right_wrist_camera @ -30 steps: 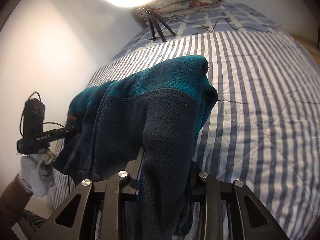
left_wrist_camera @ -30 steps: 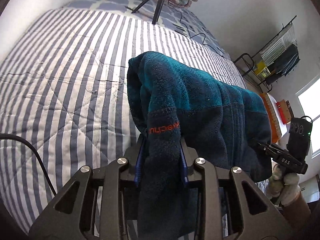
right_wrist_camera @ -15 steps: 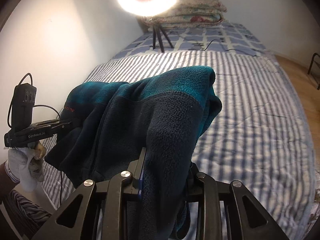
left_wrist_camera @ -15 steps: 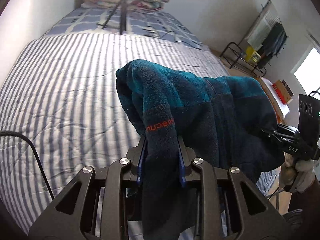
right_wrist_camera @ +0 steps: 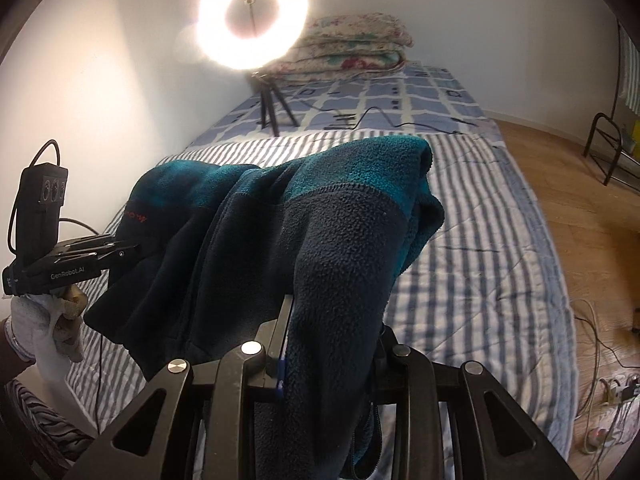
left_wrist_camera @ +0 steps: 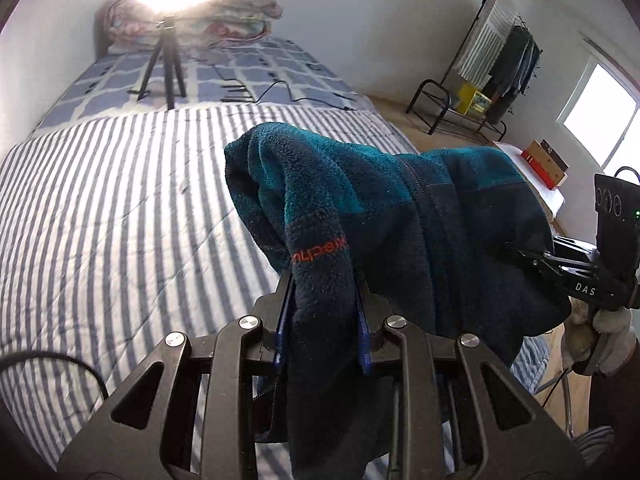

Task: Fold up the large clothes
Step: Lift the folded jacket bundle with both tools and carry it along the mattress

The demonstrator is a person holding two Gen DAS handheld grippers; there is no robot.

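Observation:
A teal and navy fleece jacket point(left_wrist_camera: 400, 208) hangs in the air above the striped bed point(left_wrist_camera: 120, 208), stretched between both grippers. My left gripper point(left_wrist_camera: 322, 280) is shut on a navy fold that bears an orange logo. My right gripper point(right_wrist_camera: 332, 308) is shut on another navy fold of the fleece jacket point(right_wrist_camera: 320, 220). In the left wrist view the right gripper point(left_wrist_camera: 516, 254) bites the jacket's far side. In the right wrist view the left gripper point(right_wrist_camera: 136, 246) does the same. The cloth hides all the pads. A gloved hand point(right_wrist_camera: 48, 320) holds each tool.
A ring light on a tripod point(right_wrist_camera: 252, 20) stands on the checked far end of the bed point(right_wrist_camera: 480, 240), next to folded quilts point(right_wrist_camera: 352, 48) and a black cable. A clothes rack point(left_wrist_camera: 492, 64) stands by the wall. Cables point(right_wrist_camera: 600, 360) lie on the wooden floor.
Both grippers have risen with the jacket still clamped, and the left one has rolled. The bed looks further below, and more of the room shows.

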